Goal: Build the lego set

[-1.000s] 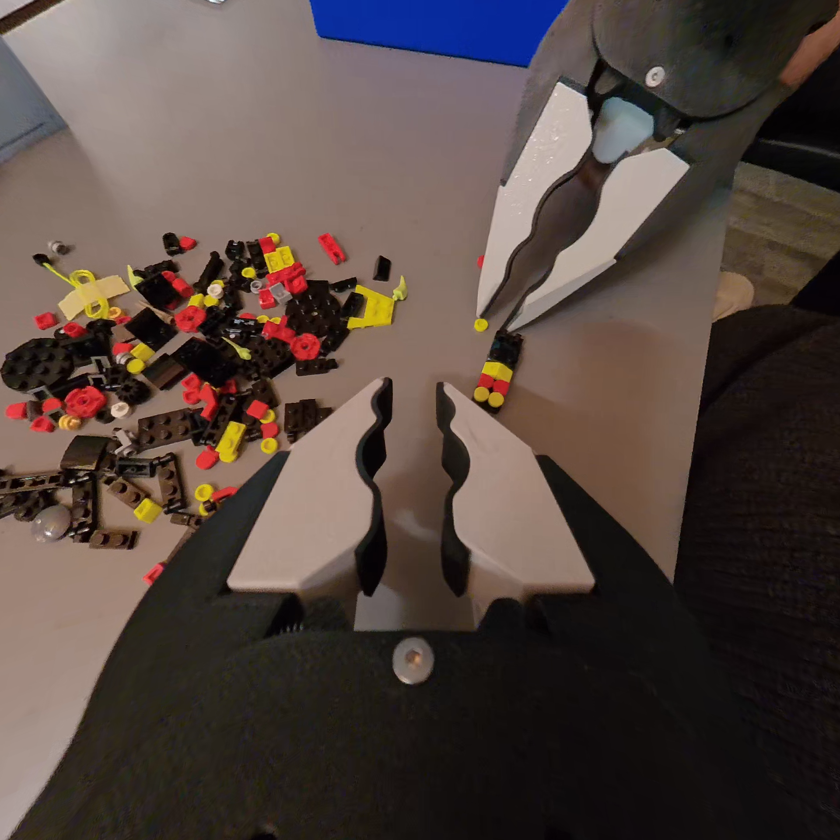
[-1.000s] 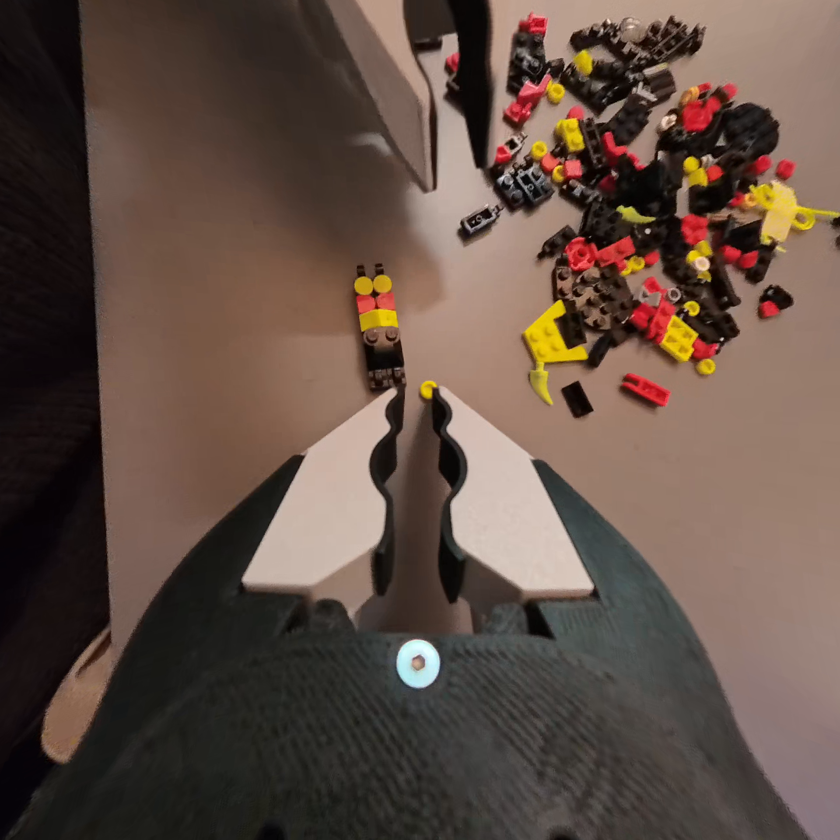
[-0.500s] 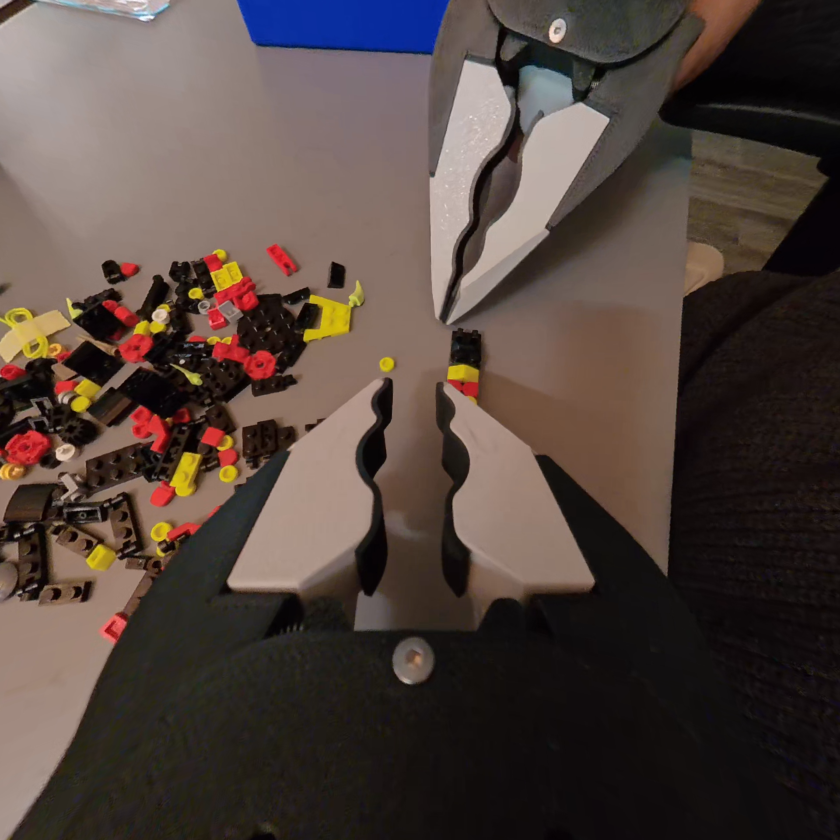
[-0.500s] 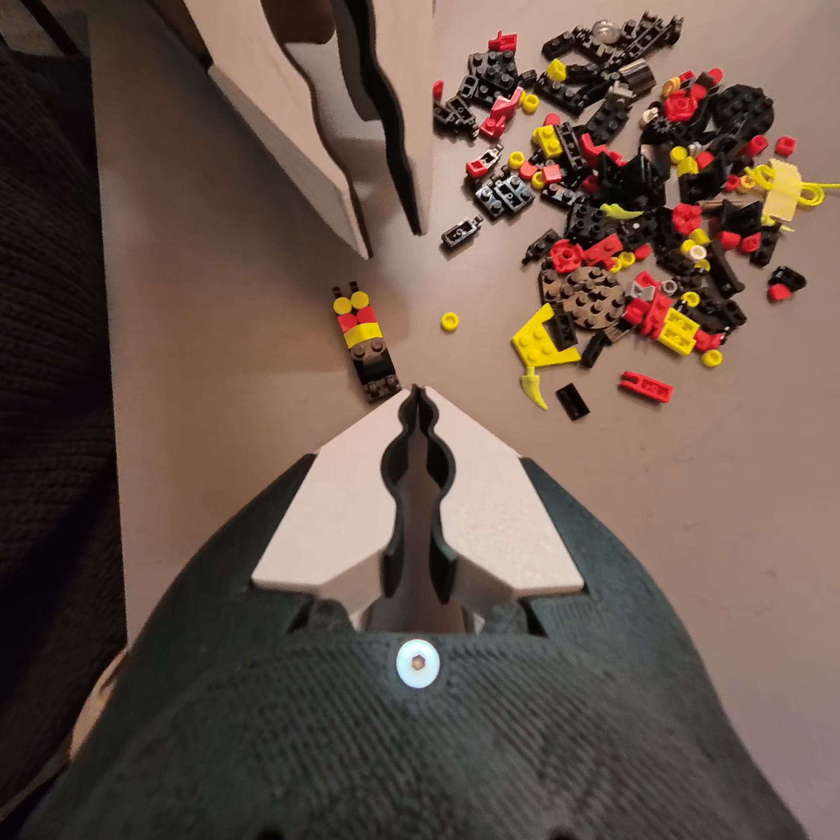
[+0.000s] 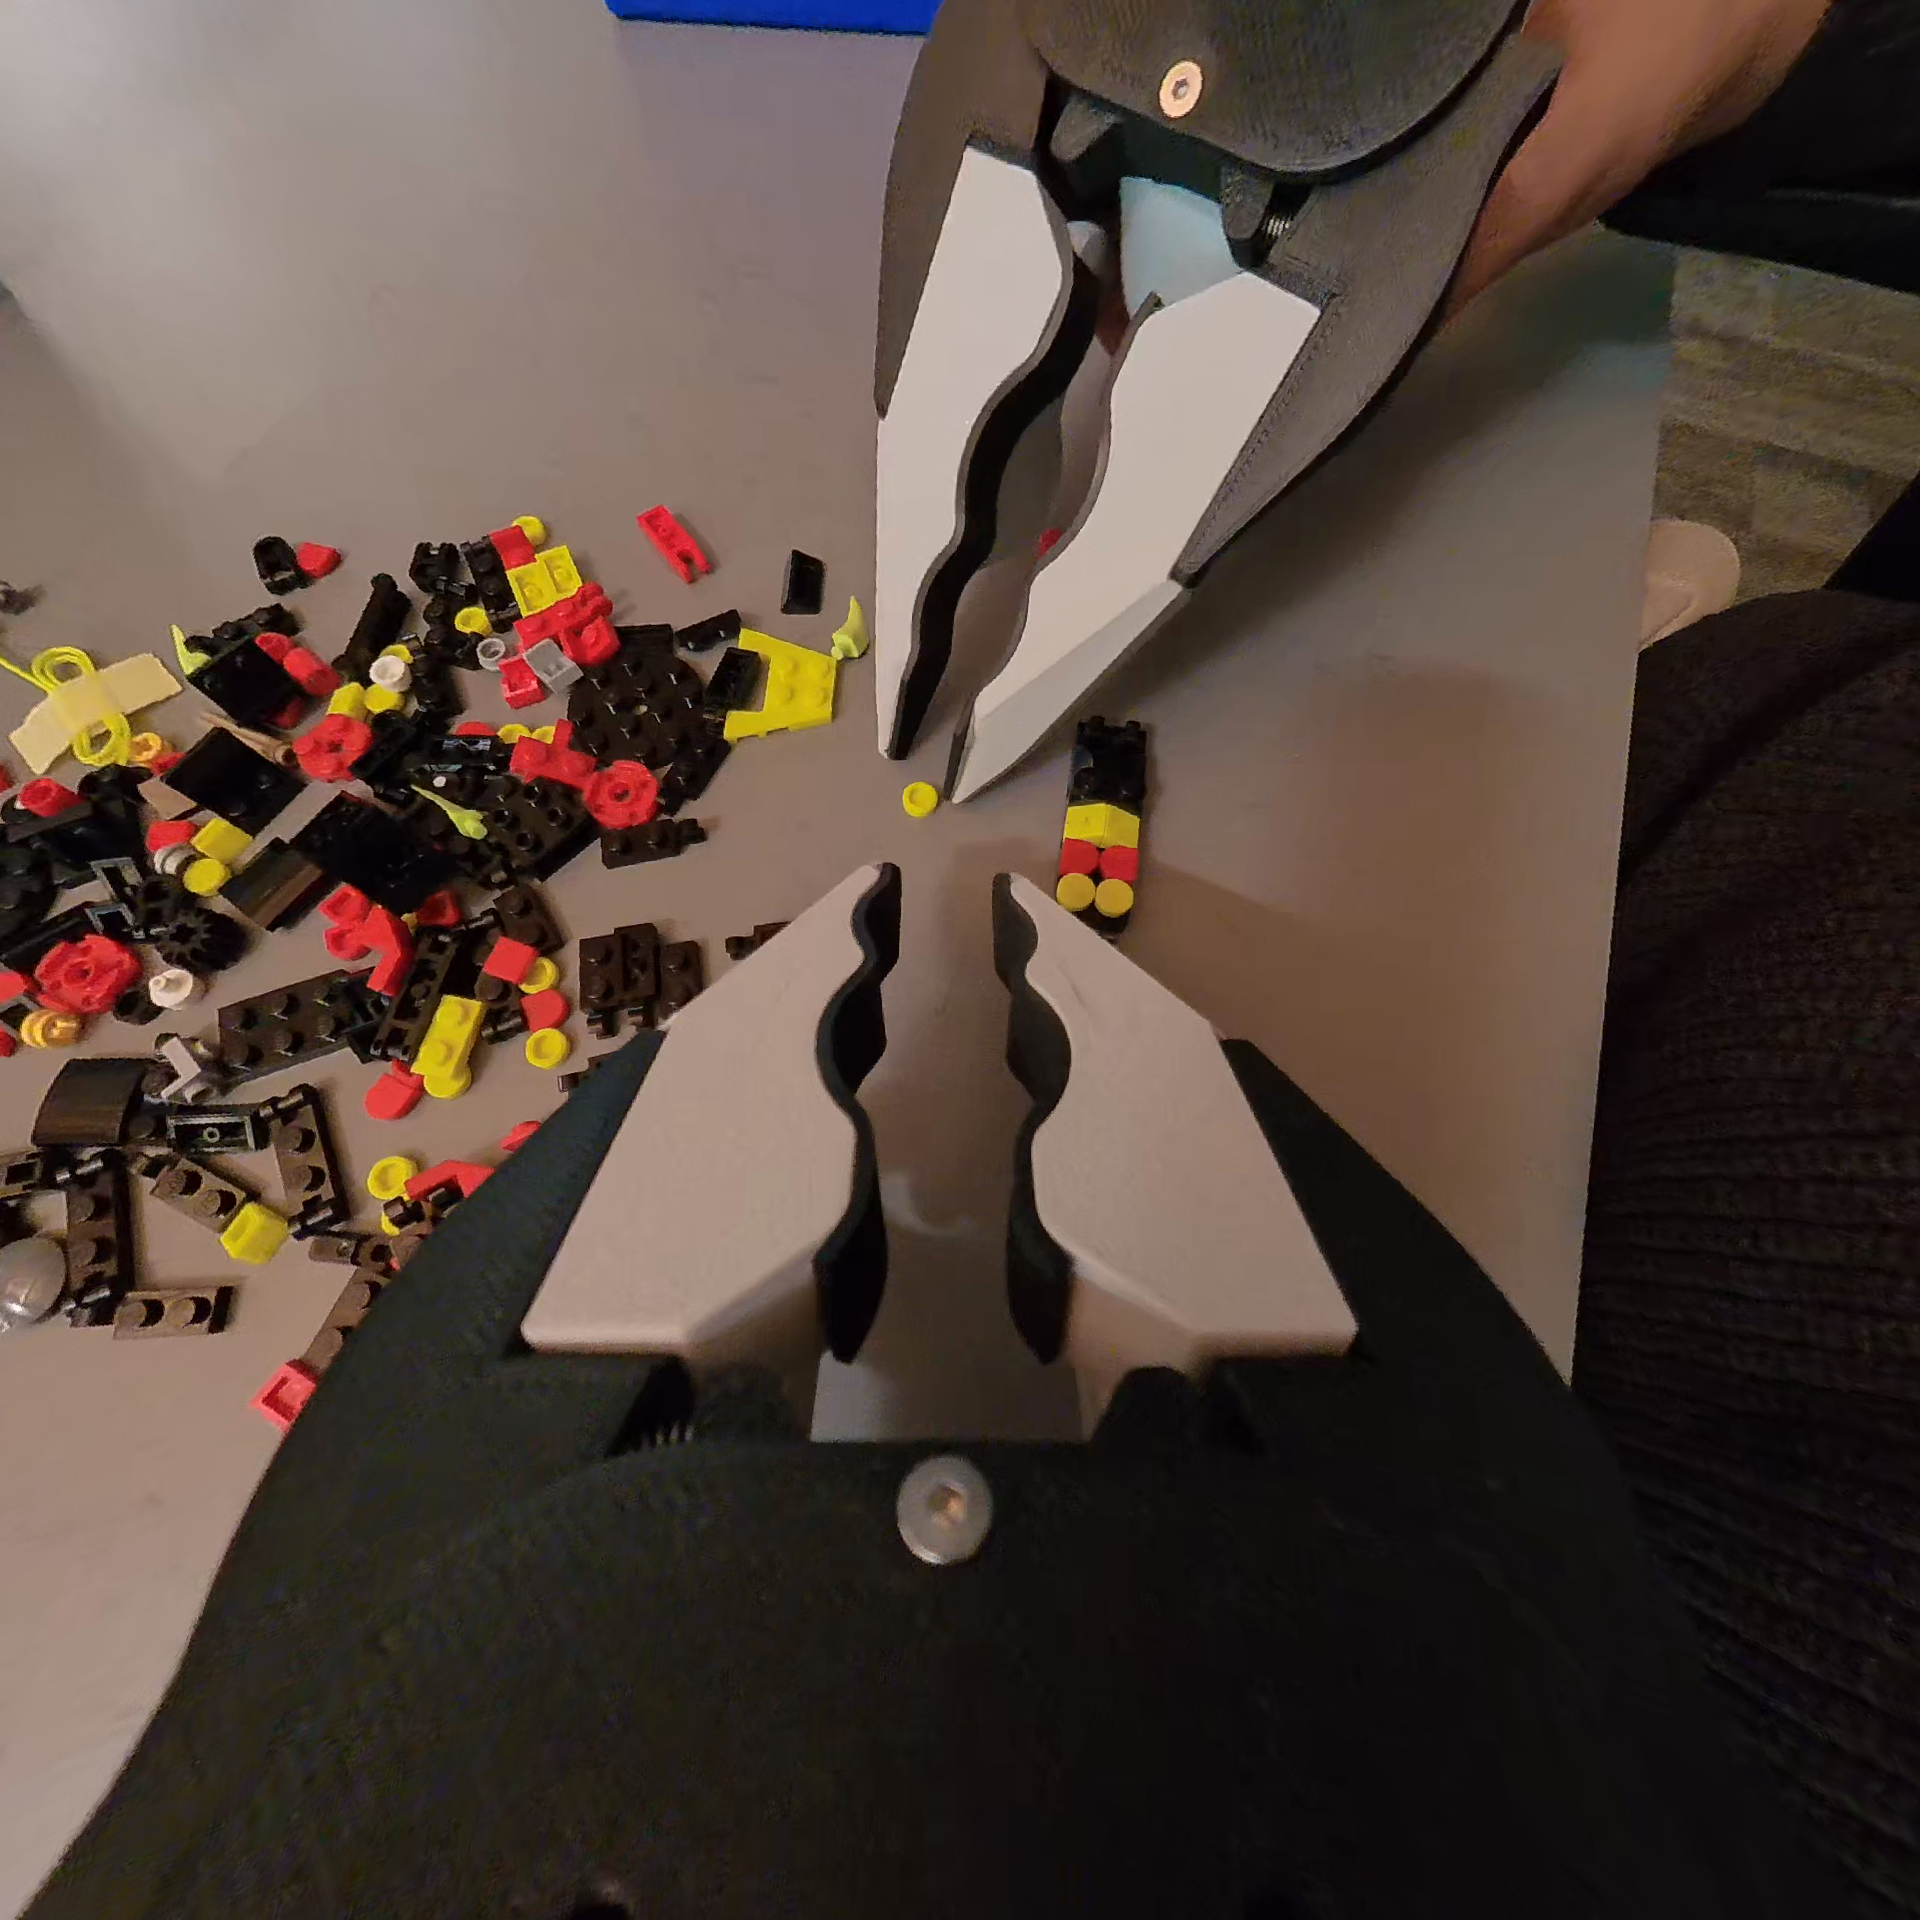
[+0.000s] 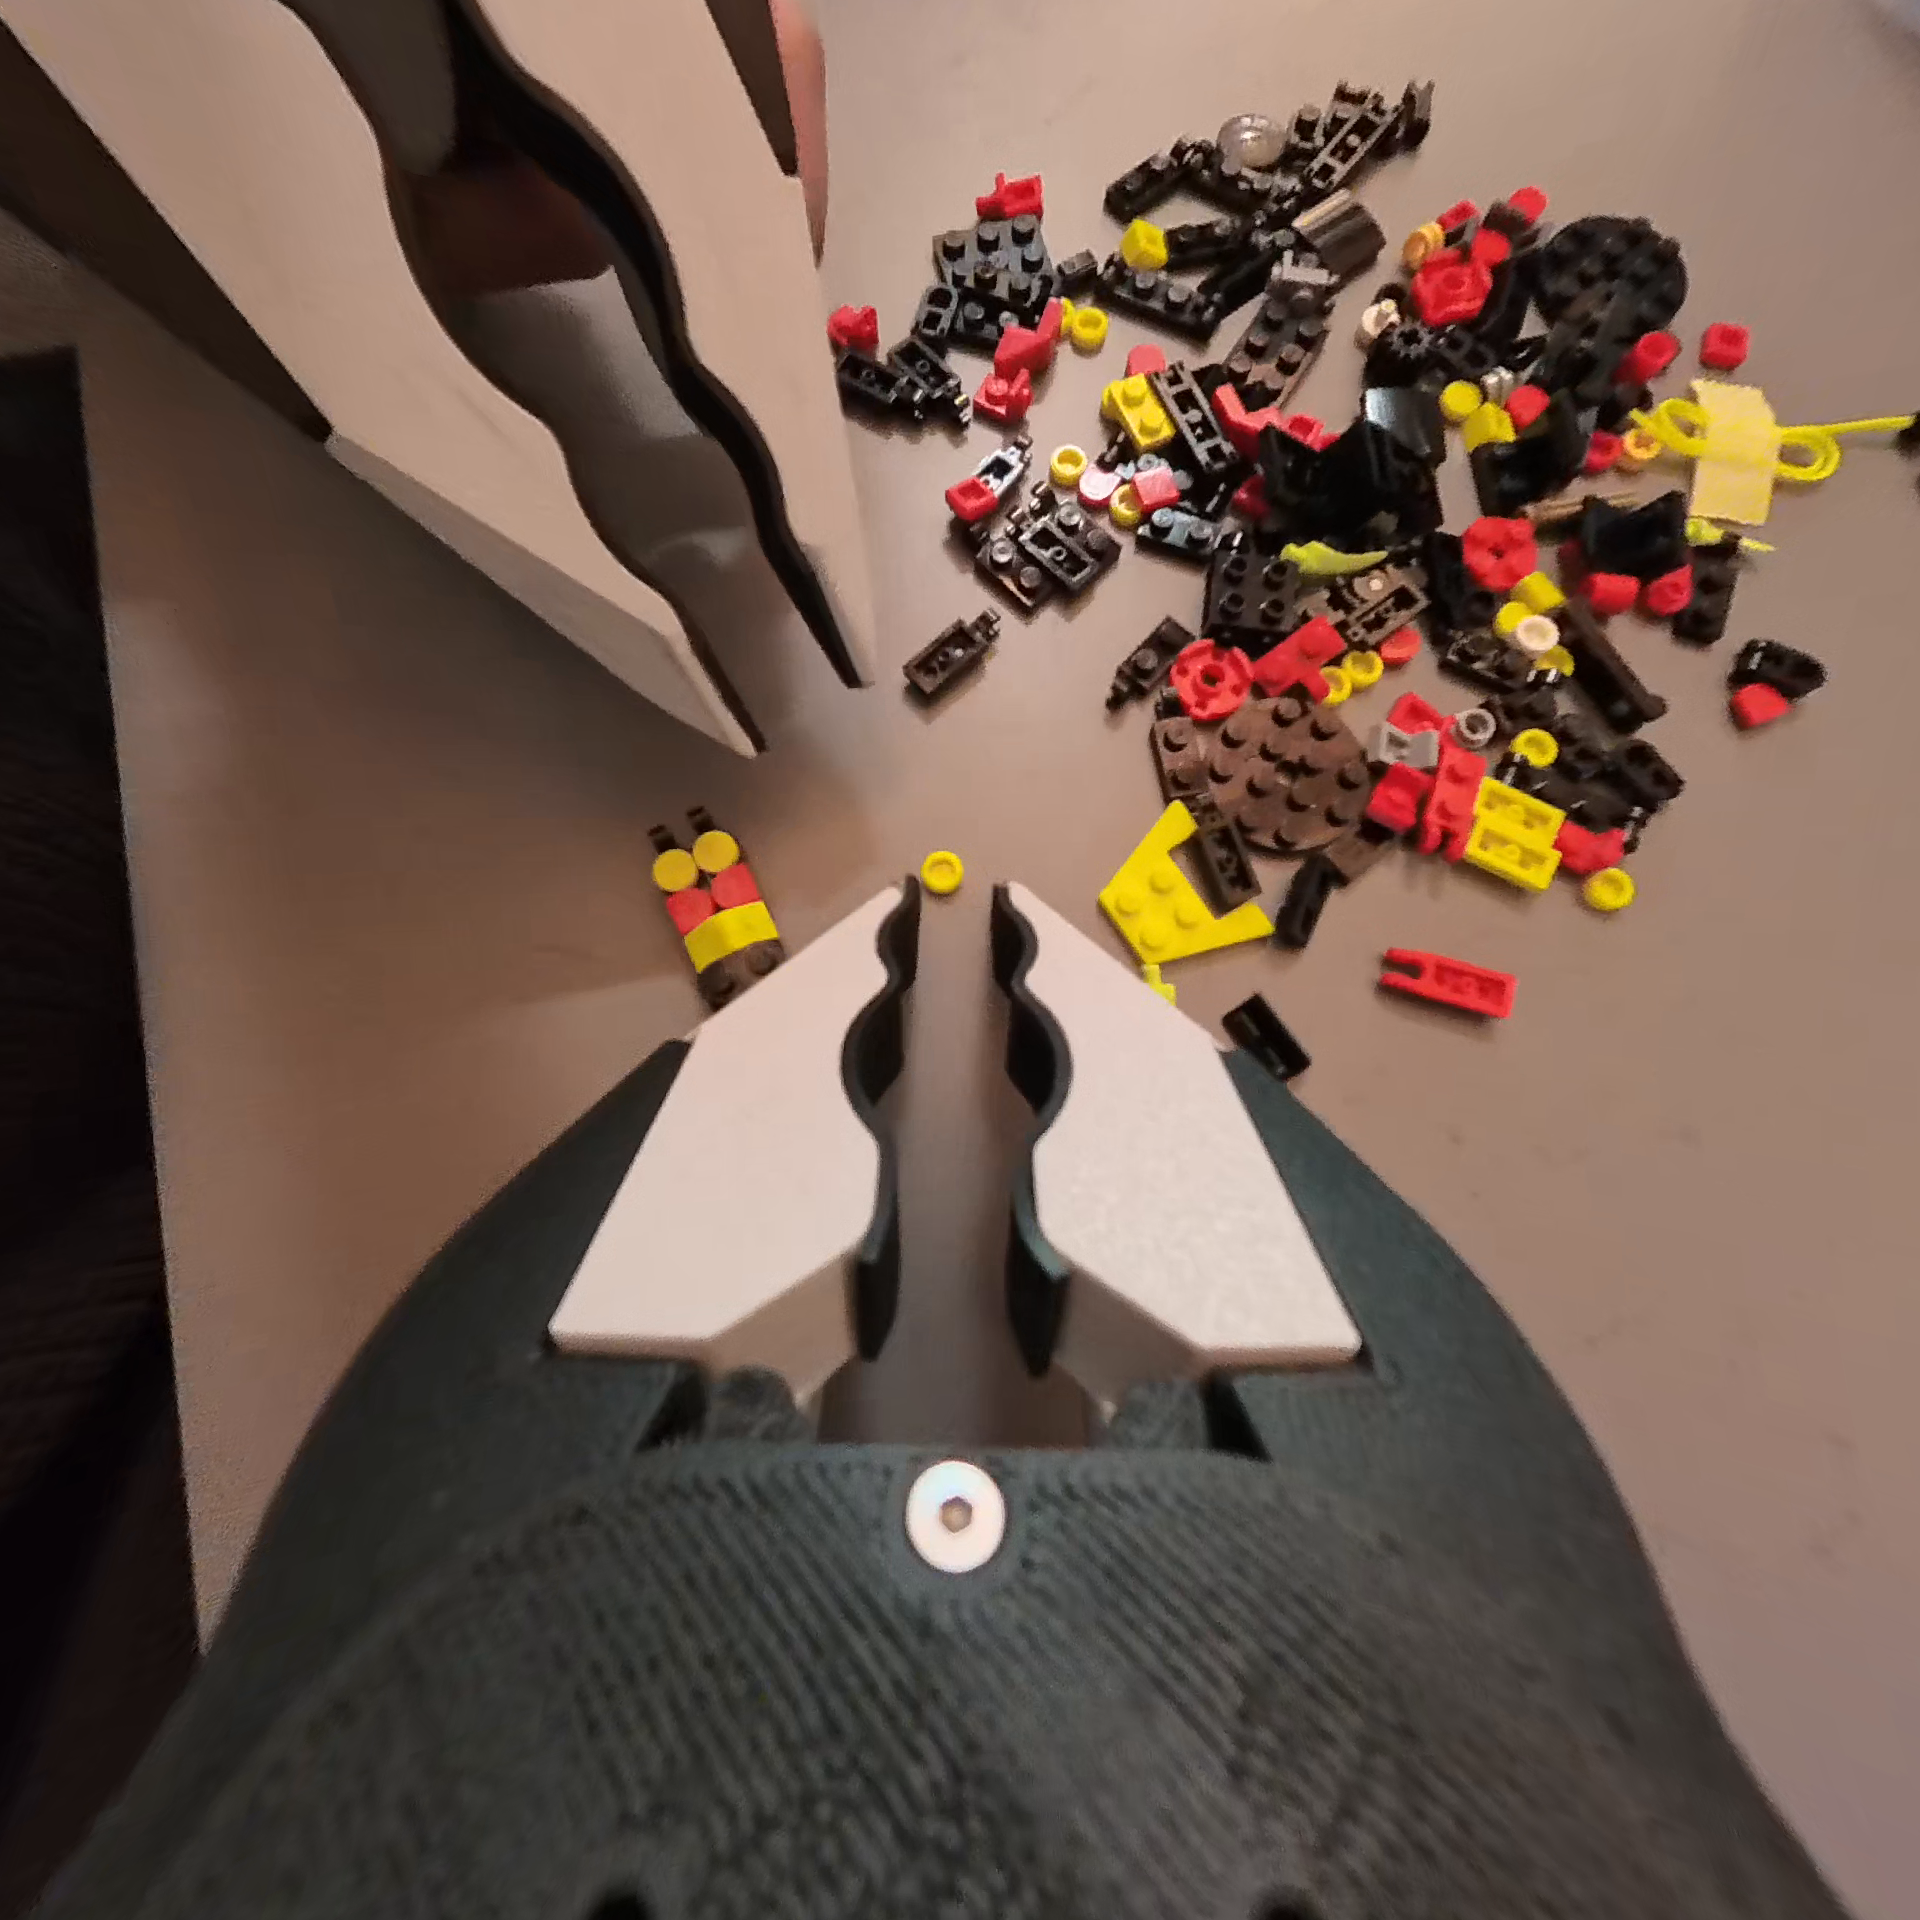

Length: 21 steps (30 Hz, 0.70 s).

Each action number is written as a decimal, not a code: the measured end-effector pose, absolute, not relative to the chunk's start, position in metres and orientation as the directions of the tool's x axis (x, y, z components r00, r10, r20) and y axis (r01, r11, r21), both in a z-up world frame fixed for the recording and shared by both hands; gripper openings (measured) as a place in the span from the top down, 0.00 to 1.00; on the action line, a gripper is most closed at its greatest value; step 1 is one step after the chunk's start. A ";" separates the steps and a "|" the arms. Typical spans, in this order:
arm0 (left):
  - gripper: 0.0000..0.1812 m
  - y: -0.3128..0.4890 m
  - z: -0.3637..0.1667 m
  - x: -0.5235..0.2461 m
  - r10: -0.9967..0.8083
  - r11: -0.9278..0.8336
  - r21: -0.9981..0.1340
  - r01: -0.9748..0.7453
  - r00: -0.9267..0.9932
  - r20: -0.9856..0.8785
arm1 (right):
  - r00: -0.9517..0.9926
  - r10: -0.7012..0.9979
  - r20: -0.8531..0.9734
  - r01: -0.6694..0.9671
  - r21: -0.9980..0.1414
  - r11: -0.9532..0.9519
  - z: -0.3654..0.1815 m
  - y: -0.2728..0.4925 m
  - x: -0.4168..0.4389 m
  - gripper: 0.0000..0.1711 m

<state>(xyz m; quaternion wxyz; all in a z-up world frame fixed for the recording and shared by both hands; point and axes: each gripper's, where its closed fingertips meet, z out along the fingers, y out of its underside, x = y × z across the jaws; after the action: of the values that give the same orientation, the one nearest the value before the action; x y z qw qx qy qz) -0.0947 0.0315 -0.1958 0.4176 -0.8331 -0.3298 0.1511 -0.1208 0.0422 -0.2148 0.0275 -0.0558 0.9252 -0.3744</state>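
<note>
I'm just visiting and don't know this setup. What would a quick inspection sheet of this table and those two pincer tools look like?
Surface: plain grey table, bare beyond the bricks.
Job's things: small yellow round stud lying loose just ahead of the right gripper's tips; narrow black, red and yellow part-built strip flat on the table beside it.
Clutter: loose pile of black, red and yellow bricks, unsorted.
Grippers: left gripper open, holding nothing; right gripper open, holding nothing, tips near the stud.
Cables: nothing seen.
Surroundings: blue box at the table's far edge; a person's dark knitted sleeve along the side.
</note>
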 end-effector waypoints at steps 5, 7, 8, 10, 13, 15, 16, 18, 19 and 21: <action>0.91 0.032 -0.199 -0.095 0.675 -0.434 -0.788 0.437 0.737 0.037 | -0.992 -0.122 -0.030 -0.066 -0.704 0.707 -0.215 0.039 -0.122 0.92; 0.91 0.032 -0.199 -0.095 0.676 -0.434 -0.788 0.437 0.736 0.036 | -0.991 -0.128 -0.036 -0.065 -0.708 0.703 -0.214 0.038 -0.121 0.93; 0.91 0.032 -0.199 -0.095 0.677 -0.433 -0.789 0.436 0.735 0.035 | -0.991 -0.128 -0.037 -0.064 -0.710 0.702 -0.215 0.037 -0.120 0.93; 0.91 0.031 -0.199 -0.095 0.678 -0.432 -0.788 0.438 0.734 0.036 | -0.990 -0.135 -0.036 -0.070 -0.710 0.700 -0.215 0.035 -0.119 0.95; 0.91 0.031 -0.199 -0.096 0.680 -0.433 -0.788 0.439 0.733 0.035 | -0.989 -0.144 -0.040 -0.074 -0.705 0.705 -0.215 0.035 -0.117 0.96; 0.91 0.030 -0.197 -0.098 0.684 -0.432 -0.794 0.427 0.729 0.020 | -0.989 -0.137 -0.055 -0.056 -0.719 0.693 -0.211 0.035 -0.116 0.96; 0.91 0.029 -0.195 -0.100 0.688 -0.429 -0.802 0.415 0.726 0.007 | -0.988 -0.131 -0.080 -0.029 -0.739 0.673 -0.206 0.033 -0.115 0.96; 0.91 0.028 -0.186 -0.104 0.698 -0.415 -0.830 0.373 0.716 -0.028 | -0.977 -0.125 -0.174 0.063 -0.792 0.607 -0.187 0.029 -0.111 0.96; 0.91 0.026 -0.180 -0.108 0.710 -0.403 -0.848 0.345 0.703 -0.051 | -0.963 -0.129 -0.238 0.126 -0.816 0.564 -0.176 0.026 -0.108 0.96; 0.93 0.019 -0.159 -0.119 0.760 -0.360 -0.895 0.265 0.640 -0.116 | -0.903 -0.175 -0.392 0.276 -0.842 0.465 -0.149 0.024 -0.101 0.96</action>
<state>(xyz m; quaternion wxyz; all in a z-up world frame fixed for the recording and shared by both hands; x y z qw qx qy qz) -0.1190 0.0186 -0.1587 0.4605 -0.7796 -0.3285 0.2688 -0.1011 0.0239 -0.1494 0.2182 0.0304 0.8275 -0.5165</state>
